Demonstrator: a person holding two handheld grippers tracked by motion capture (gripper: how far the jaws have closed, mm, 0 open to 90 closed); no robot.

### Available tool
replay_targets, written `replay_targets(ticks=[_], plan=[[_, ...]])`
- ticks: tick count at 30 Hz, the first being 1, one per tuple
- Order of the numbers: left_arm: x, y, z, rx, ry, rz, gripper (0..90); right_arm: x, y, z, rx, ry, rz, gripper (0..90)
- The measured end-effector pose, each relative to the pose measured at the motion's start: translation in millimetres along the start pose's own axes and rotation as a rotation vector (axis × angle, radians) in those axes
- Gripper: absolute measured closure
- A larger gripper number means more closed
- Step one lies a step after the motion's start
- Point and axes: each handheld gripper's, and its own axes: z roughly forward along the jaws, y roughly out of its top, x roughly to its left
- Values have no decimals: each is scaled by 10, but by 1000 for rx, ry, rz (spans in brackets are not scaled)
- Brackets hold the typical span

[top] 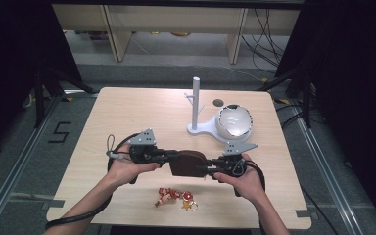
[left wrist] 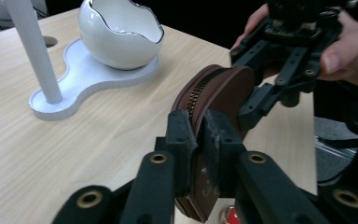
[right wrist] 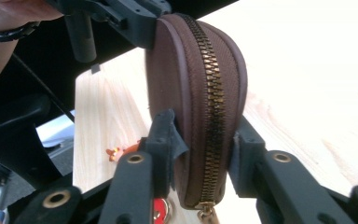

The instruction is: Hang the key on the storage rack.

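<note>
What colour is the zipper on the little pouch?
The zipper on the brown pouch is brassy gold, clearest in the right gripper view.

One sign to read: big black number "5" (top: 60, 132) marked on grey floor (top: 19, 161), left of tabletop (top: 127, 112). No words, labels or brand names to read on anything else
</note>
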Motion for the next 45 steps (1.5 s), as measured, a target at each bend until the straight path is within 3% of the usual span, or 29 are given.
replay_targets(ticks=[1,2,3,6,7,9,12,13,15,18,19,20,23,29,30,35,39,42,43,45], plan=[[14,-4,8,0,18,22,787,1,15,-16,9,-17,-32,691],[22,-9,7,10,24,24,743,46,32,-37,36,-86,-49,695],[30,-22,19,4,16,17,743,46,32,-37,36,-86,-49,695],[19,-70,25,16,61,47,623,40,89,-122,61,-146,-71,697],[8,-112,7,28,93,55,548,52,133,-199,98,-222,-100,696],[6,-136,-6,29,110,55,468,56,150,-231,106,-241,-98,696],[20,-212,-68,23,158,44,418,11,195,-331,120,-299,-132,694],[24,-251,-94,10,174,34,400,6,205,-360,127,-312,-117,694],[29,-300,-141,11,193,23,369,-31,233,-434,135,-333,-131,694],[37,-401,-211,0,209,-4,348,-57,271,-530,134,-376,-137,693],[44,-434,-230,-9,205,-12,341,-46,285,-562,144,-377,-115,693],[40,-464,-254,-10,217,-21,338,-73,304,-590,151,-375,-134,693],[45,-549,-305,-22,230,-37,336,-88,362,-706,163,-417,-118,692],[67,-678,-357,-40,238,-78,336,-126,432,-819,189,-453,-128,691],[66,-685,-364,-35,247,-79,336,-148,450,-845,185,-467,-143,691],[72,-733,-354,-32,238,-88,336,-171,514,-930,205,-511,-122,691],[70,-756,-339,-28,235,-93,336,-240,570,-992,199,-542,-148,690],[68,-771,-325,-22,228,-93,336,-282,628,-1044,210,-579,-132,689],[63,-776,-320,-22,230,-98,335,-333,663,-1067,203,-600,-152,689],[60,-781,-317,-14,236,-97,335,-335,676,-1072,206,-610,-136,689]])
